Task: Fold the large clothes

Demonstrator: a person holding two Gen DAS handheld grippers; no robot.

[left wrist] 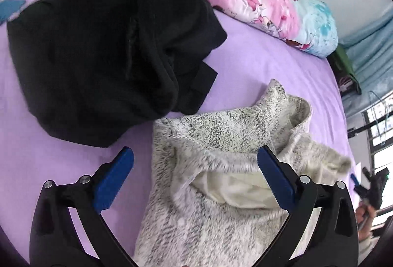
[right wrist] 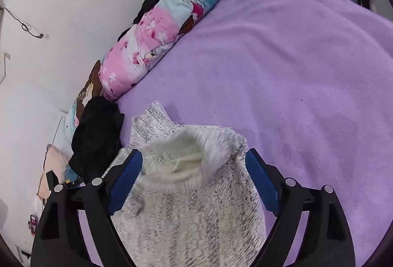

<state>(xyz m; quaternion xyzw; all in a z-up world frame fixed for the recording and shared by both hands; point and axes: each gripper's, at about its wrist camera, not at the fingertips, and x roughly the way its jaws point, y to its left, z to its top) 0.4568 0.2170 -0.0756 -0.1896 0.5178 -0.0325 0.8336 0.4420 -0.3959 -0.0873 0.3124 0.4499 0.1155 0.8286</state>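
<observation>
A grey-and-white fuzzy knit garment (left wrist: 208,193) lies crumpled on the purple bed sheet (left wrist: 270,65), its cream lining showing at an opening. My left gripper (left wrist: 195,170) hangs open above it, blue pads wide apart, holding nothing. In the right wrist view the same garment (right wrist: 191,193) lies under my right gripper (right wrist: 194,170), which is also open and empty, its fingers straddling the fuzzy opening. The right gripper also shows at the far right edge of the left wrist view (left wrist: 368,188). A black garment (left wrist: 110,50) lies heaped beyond the grey one.
A pink-and-blue patterned bolster (left wrist: 265,4) runs along the white wall; it also shows in the right wrist view (right wrist: 162,33). The black garment (right wrist: 98,136) rests against it. A wide stretch of purple sheet (right wrist: 294,70) extends to the right. A window (left wrist: 378,134) is at the far right.
</observation>
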